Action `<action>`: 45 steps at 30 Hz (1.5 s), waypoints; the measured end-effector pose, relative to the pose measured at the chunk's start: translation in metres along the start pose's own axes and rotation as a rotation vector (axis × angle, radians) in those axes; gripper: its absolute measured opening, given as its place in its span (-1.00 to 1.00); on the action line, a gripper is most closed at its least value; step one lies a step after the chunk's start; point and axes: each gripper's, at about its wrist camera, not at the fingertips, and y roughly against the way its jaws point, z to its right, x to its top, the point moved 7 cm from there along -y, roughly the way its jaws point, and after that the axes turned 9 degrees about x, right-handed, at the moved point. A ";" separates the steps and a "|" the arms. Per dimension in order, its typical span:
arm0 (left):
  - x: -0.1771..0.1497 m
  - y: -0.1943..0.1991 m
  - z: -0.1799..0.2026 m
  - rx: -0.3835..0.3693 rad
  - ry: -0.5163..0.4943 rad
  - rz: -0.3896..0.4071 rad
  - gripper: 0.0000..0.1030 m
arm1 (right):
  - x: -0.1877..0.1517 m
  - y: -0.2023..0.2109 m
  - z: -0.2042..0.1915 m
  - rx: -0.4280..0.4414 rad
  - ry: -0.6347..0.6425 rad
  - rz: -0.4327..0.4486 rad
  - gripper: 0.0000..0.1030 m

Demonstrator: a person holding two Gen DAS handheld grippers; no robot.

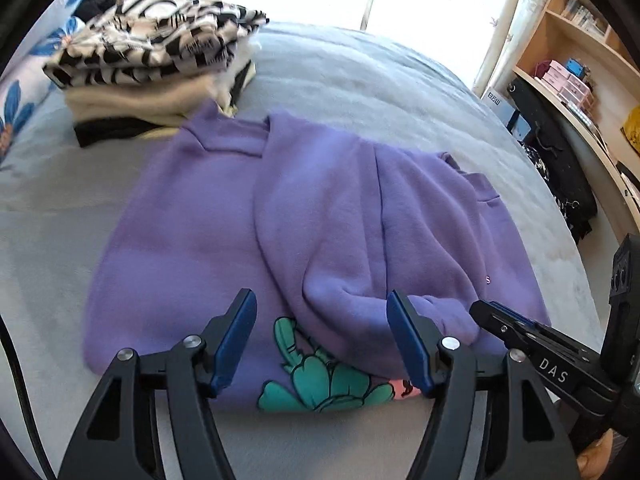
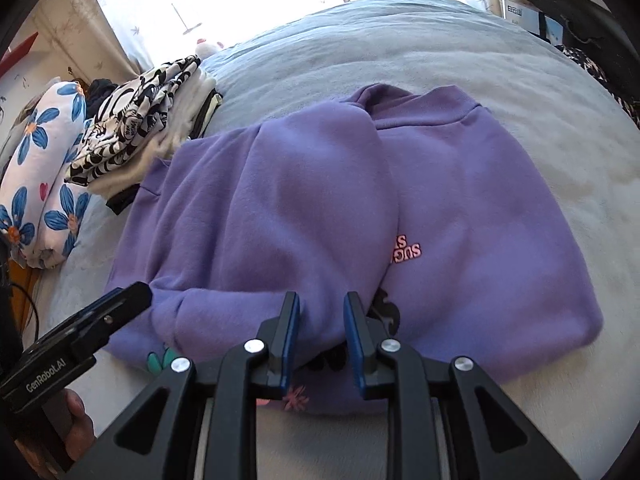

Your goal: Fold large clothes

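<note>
Purple sweatshirt [image 1: 320, 220] lies part-folded on the grey bed [image 1: 380, 80], sleeves laid over the body, near hem toward both tools. Left tool [image 1: 322, 340] hovers over the near hem with jaws apart and nothing between the pads; green print [image 1: 320, 380] under it is half covered by the sleeve fold, so the design is unreadable. Right tool [image 2: 321, 340] sits low at the hem with jaws narrowly apart and a fold of purple sleeve between the pads; cannot tell if the pads actually press the cloth. Pink lettering [image 2: 406, 249] on the chest is upside down and partly tucked in a crease. Dark print near the right tool is mostly hidden. Stack of folded clothes [image 1: 160, 60] sits beyond the sweatshirt, its lower layers barely visible. Floral bedding roll [image 2: 44, 184] is cut off at the frame edge. Window glare washes out the far side.
</note>
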 end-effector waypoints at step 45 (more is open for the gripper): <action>-0.102 0.090 -0.086 -0.018 0.091 -0.087 0.35 | -0.033 0.233 -0.074 -0.156 0.401 0.284 0.08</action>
